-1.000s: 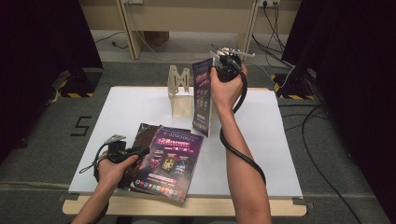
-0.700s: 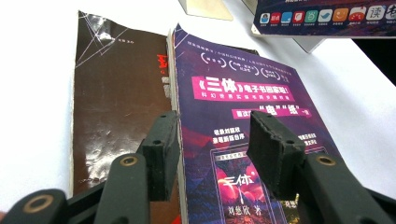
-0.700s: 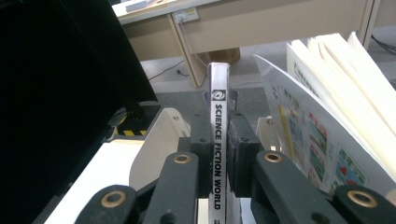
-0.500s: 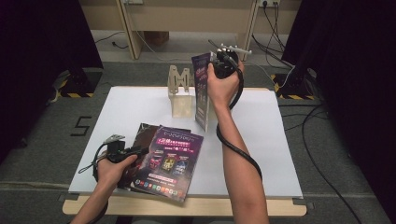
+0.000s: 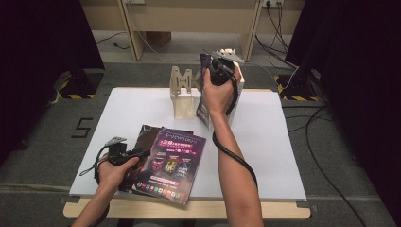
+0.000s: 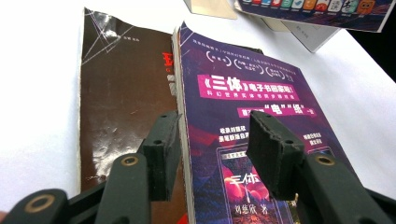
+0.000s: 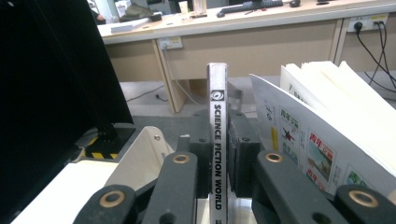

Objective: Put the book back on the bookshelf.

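A white table (image 5: pixel 265 156) stands on grey carpet, with a wooden bench behind it and dark curtains at both sides. Near the middle of its far edge stands a pale wooden book stand (image 5: pixel 183 93).

The right gripper (image 5: pixel 218 72) is up over the far edge, just right of the stand, its jaws clamped on a thin magazine (image 7: pixel 217 140). The right gripper view shows the pads pressing both faces with the spine, lettered "SCIENCE FICTION WORLD", facing the camera. The magazine stands upright: its long axis runs up and down, the lettering reading downward, and its cover (image 5: pixel 204 92) faces the table's left side. Just right of it lean white-covered magazines (image 7: pixel 327 135), pages fanned at the top.

At the near left corner the left gripper (image 6: pixel 212 154) lies low over two flat magazines: a purple one (image 5: pixel 171 163) on top and a dark brown one (image 5: pixel 144 142) beneath, showing at its left. Both run lengthwise from near edge toward far edge, tilted slightly rightward. The left jaws stand apart, straddling the purple magazine's spine edge; whether the pads press on it, I cannot tell.

Against a second ago, the right hand has shifted slightly left toward the stand with the upright magazine; the left hand and the flat pair lie as before.
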Available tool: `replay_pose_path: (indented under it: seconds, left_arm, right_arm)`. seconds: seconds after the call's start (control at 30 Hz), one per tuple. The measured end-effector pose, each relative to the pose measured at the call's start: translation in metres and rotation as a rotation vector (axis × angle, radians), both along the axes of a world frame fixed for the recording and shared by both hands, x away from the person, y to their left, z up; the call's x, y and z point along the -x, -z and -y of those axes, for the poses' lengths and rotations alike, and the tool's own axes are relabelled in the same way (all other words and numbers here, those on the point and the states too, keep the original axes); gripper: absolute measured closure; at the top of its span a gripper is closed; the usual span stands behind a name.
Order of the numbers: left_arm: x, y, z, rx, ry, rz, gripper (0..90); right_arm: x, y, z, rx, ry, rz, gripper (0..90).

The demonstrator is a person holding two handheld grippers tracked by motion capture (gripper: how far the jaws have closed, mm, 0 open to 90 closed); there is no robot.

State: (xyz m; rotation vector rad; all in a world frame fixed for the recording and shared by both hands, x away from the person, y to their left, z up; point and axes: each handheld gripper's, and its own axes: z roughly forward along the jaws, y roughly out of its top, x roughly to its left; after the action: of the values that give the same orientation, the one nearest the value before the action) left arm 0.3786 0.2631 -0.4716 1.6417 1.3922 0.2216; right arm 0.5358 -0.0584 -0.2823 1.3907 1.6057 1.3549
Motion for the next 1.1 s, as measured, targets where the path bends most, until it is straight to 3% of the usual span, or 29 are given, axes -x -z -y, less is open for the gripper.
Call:
replay_pose_path:
  seconds: [0.23,0.47,0.7,1.1]
  left_arm:
    - [0.001,0.0,0.001,-0.001,0.001,0.004,52.3]
    - [0.001,0.0,0.002,-0.009,0.002,0.0,52.3]
    - [0.001,-0.001,0.002,-0.009,0.004,0.003,52.3]
    - [0.001,-0.001,0.002,-0.007,0.005,0.002,52.3]
  right_arm:
    - [0.017,0.005,0.003,-0.002,-0.02,0.0,81.7]
    - [0.033,0.01,0.011,-0.003,-0.031,-0.03,80.0]
    - [0.051,0.017,0.014,0.035,-0.03,-0.028,79.3]
    - [0.052,0.016,0.02,0.026,-0.027,-0.066,76.4]
